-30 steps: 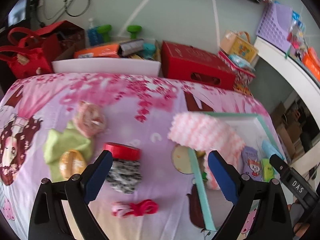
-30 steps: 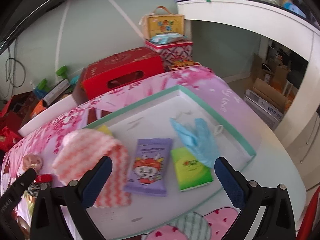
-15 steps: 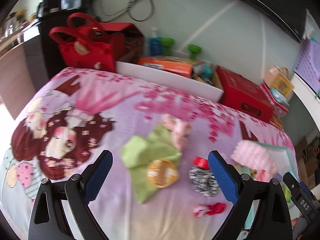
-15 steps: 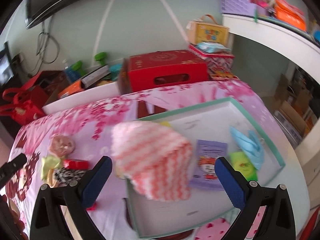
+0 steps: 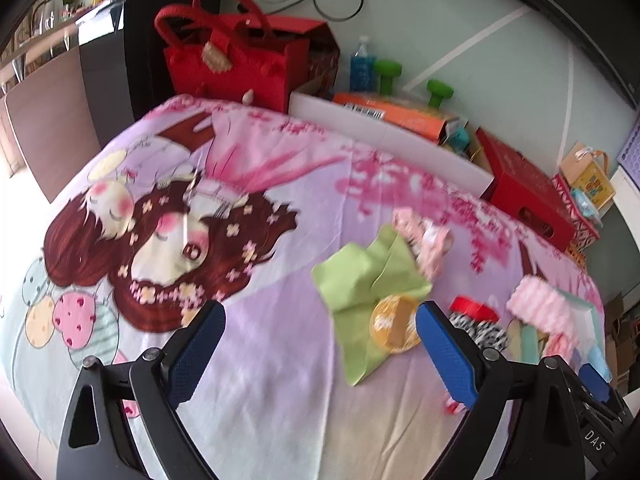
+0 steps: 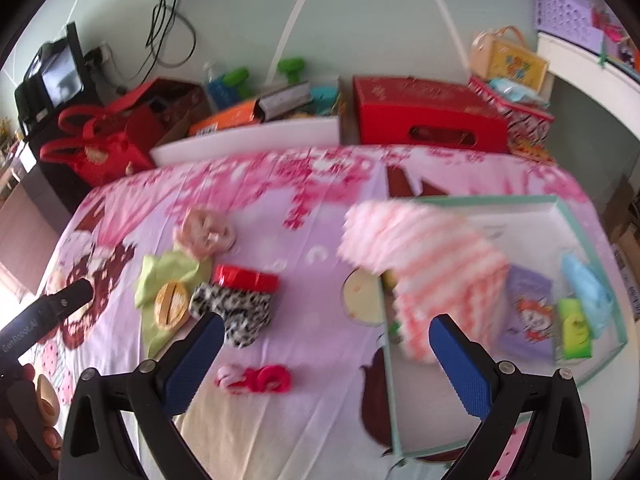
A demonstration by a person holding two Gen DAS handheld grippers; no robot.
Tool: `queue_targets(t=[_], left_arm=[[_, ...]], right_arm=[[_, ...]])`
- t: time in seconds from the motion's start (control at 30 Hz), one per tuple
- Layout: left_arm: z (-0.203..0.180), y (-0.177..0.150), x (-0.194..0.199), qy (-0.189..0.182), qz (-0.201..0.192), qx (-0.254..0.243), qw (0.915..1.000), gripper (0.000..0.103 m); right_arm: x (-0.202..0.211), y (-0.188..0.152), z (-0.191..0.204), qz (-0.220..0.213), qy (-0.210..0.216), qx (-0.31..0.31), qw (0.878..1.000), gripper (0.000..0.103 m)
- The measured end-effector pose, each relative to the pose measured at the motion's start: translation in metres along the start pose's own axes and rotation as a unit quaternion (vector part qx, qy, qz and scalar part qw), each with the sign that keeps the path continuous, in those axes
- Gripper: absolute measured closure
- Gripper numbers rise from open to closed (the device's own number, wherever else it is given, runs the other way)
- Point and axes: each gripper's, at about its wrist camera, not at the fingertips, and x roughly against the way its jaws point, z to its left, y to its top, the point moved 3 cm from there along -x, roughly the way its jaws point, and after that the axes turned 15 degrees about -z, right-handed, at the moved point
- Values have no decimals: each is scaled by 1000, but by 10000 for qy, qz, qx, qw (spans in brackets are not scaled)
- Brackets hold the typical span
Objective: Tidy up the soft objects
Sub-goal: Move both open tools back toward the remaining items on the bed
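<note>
A fluffy pink-and-white striped towel lies across the left rim of the teal-edged white tray. Inside the tray are a purple packet, a green packet and a blue cloth. On the bedsheet lie a green cloth, an orange round piece, a pink scrunchie, a black-and-white cloth under a red lid, and a red-pink hair tie. My left gripper is open above the sheet, left of the green cloth. My right gripper is open and holds nothing.
Behind the bed stand a red handbag, a white box of clutter and a red carton. A pale round disc lies by the tray's left rim. The sheet's cartoon-print left half carries no objects.
Both views have swung left. The tray slid from the centre to the right of the right wrist view. The left wrist view now faces the sheet's left half.
</note>
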Motion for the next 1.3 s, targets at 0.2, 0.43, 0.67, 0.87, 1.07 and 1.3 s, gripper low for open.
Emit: queue_targets(t=[0.2, 0.43, 0.67, 0.87, 1.07, 1.3], left_arm=[[10, -13, -14, 60, 368, 2, 9993, 7], [1, -24, -28, 21, 688, -232, 9974, 7], [-1, -30, -37, 32, 821, -282, 9962, 7], [-1, -32, -43, 80, 879, -296, 9957, 7], [-6, -34, -48, 123, 855, -486, 9951, 7], [-8, -36, -50, 123, 874, -547, 9946, 7]], right_arm=[[-8, -15, 18, 300, 91, 223, 9993, 0], [-22, -33, 38, 684, 204, 536, 9960, 0], [-36, -47, 46, 981, 285, 626, 9928, 0], [-44, -54, 47, 1123, 246, 686, 9910, 0], [-50, -58, 43, 1214, 111, 680, 9902, 0], [-49, -57, 41, 1152, 157, 659, 9910, 7]])
